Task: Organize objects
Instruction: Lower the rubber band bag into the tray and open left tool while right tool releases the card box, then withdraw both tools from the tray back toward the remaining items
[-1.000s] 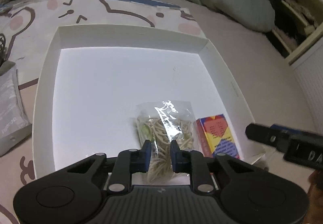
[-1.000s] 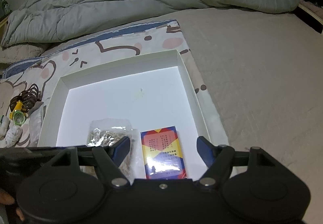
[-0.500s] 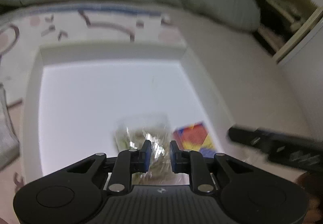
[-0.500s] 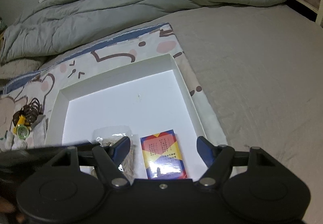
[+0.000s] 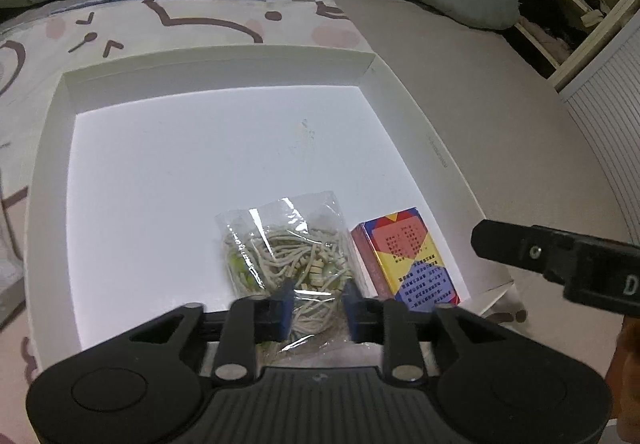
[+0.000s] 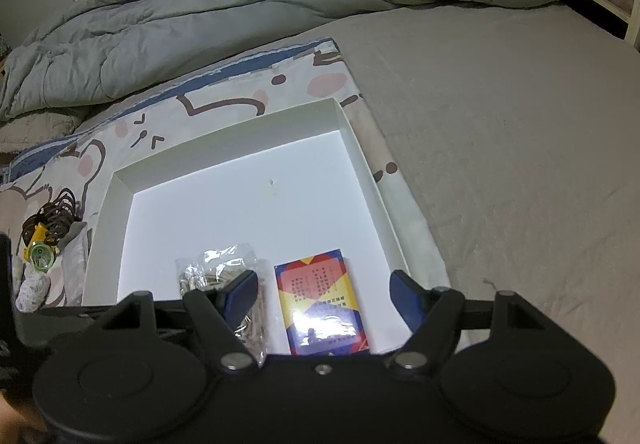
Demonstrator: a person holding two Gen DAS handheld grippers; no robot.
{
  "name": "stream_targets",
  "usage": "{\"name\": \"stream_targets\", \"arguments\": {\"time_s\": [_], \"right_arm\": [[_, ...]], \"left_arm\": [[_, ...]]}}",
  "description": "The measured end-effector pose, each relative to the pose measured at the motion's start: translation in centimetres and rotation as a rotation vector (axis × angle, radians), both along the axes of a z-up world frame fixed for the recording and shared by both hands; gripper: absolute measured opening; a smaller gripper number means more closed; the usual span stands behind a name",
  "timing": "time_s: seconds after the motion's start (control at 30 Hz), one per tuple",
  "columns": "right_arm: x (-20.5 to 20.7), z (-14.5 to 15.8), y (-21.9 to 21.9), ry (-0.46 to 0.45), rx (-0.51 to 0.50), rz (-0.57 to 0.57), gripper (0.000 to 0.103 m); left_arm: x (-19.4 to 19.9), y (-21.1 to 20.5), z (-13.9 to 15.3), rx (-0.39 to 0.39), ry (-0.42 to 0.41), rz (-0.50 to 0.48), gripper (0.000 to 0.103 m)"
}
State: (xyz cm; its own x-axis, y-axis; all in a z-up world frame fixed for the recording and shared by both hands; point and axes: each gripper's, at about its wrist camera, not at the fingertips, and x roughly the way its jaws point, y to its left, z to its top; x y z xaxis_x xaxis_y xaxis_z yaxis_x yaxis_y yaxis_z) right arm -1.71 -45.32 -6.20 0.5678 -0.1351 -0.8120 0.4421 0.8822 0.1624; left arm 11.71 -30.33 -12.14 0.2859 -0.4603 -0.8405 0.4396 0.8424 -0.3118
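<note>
A white shallow box (image 5: 52, 148) (image 6: 360, 160) lies on a patterned mat on the bed. In its near right corner lie a clear bag of beige cords (image 5: 288, 252) (image 6: 224, 276) and, right of it, a colourful card box (image 5: 408, 256) (image 6: 320, 300). My left gripper (image 5: 316, 304) is open, its fingers a little apart over the near end of the bag, not gripping it. My right gripper (image 6: 324, 292) is wide open and empty, hovering above the card box; its side also shows in the left wrist view (image 5: 560, 260).
A grey duvet (image 6: 280, 4) is bunched across the back of the bed. Left of the box lie a coil of brown bands (image 6: 56, 212), a small yellow-green item (image 6: 40, 252) and a knitted item (image 6: 32, 288). An open wardrobe (image 5: 560, 4) stands at the right.
My left gripper's jaws have opened wider and let the bag lie in the box. Both grippers have risen and pulled back a little; the bag and card box stay put.
</note>
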Motion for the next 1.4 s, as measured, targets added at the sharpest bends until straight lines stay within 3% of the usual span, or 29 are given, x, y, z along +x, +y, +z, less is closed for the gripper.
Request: {"name": "stream_targets", "arguments": {"time_s": [0.1, 0.27, 0.47, 0.9, 1.4], "right_arm": [[-0.3, 0.3, 0.1, -0.011, 0.000, -0.005, 0.073], [-0.9, 1.0, 0.6, -0.031, -0.011, 0.005, 0.074], [-1.9, 2.0, 1.6, -0.052, -0.049, 0.011, 0.076], [-4.2, 3.7, 3.7, -0.073, -0.117, -0.036, 0.102], [-5.6, 4.4, 5.8, -0.049, -0.190, -0.042, 0.103]], "left_arm": [[-0.3, 0.4, 0.7, 0.020, -0.018, 0.001, 0.043], [-0.7, 1.6, 1.9, 0.047, -0.044, 0.023, 0.075], [-1.2, 3.6, 3.6, 0.045, -0.075, 0.038, 0.092], [-2.9, 7.5, 6.1, 0.043, -0.126, 0.064, 0.101], [-3.6, 10.4, 7.5, 0.046, -0.160, 0.068, 0.103]]}}
